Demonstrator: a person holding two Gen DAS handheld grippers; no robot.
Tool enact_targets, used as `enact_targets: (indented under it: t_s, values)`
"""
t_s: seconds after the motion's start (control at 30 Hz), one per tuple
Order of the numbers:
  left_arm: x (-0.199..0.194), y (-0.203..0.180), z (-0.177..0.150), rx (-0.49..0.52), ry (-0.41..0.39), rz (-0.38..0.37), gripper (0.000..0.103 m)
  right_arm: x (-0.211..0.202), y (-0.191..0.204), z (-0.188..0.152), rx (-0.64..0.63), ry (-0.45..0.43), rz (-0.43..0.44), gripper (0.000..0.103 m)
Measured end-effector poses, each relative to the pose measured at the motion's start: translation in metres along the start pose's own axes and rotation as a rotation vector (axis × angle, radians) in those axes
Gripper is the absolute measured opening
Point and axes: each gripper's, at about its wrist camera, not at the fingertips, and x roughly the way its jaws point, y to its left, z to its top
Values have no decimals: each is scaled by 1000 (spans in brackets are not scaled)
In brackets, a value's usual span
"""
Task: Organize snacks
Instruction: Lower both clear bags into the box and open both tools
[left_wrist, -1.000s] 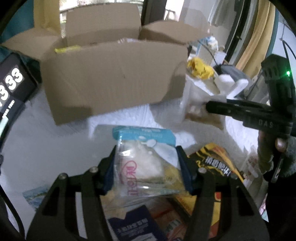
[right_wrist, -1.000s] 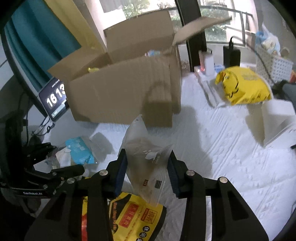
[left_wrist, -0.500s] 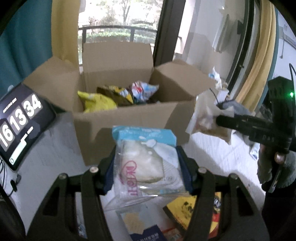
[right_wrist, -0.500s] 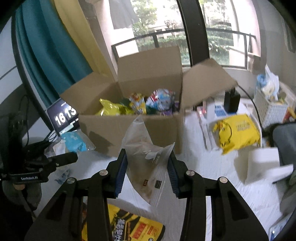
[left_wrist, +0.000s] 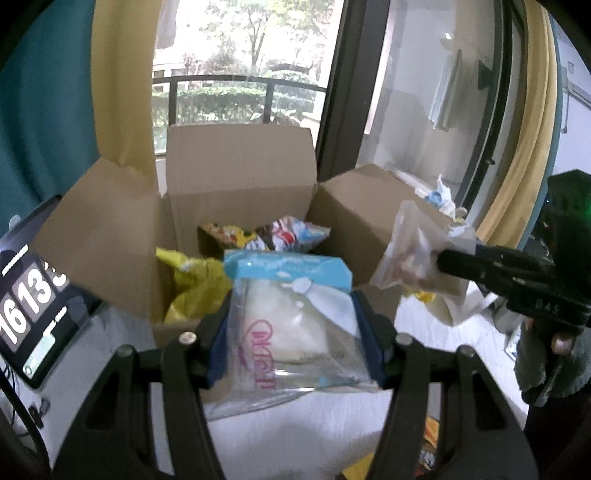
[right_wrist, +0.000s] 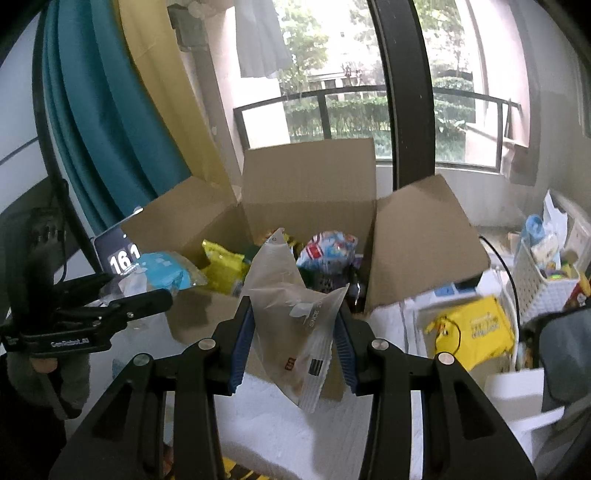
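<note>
An open cardboard box (left_wrist: 240, 173) (right_wrist: 310, 177) stands ahead on the white table, with several snack bags inside. My left gripper (left_wrist: 291, 332) is shut on a clear bread pack with a blue top (left_wrist: 291, 317), held just in front of the box's near wall. My right gripper (right_wrist: 293, 332) is shut on a crumpled clear snack bag (right_wrist: 291, 310), also held before the box. In the left wrist view the right gripper (left_wrist: 439, 258) shows at the right with its bag (left_wrist: 413, 251). The right wrist view shows the left gripper (right_wrist: 168, 295) and the blue-topped pack (right_wrist: 166, 269) at the left.
A tablet showing clock digits (left_wrist: 33, 295) (right_wrist: 120, 254) leans left of the box. A yellow bag (right_wrist: 472, 328) and a white basket (right_wrist: 546, 280) of items sit right of the box. More snack packs (left_wrist: 428, 443) lie on the table below. Window and curtains stand behind.
Both grippers have risen with their packs, from near the table to the level of the box's rim; the box's inside and the window have come into view.
</note>
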Motion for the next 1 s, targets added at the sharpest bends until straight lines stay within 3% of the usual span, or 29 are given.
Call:
enact_targets:
  t_s: [0.43, 0.7, 0.83, 1.0]
  values:
    - [58, 14, 28, -68, -5, -6, 60, 45, -14, 29, -4, 14, -2, 44]
    - [91, 21, 35, -102, 56, 7, 65, 79, -23, 35, -7, 51, -8, 45]
    - [93, 23, 33, -117, 54, 1, 76, 87, -28, 36, 15, 66, -33, 61]
    - [83, 20, 33, -124, 42, -13, 78, 80, -31, 37, 26, 56, -42, 62]
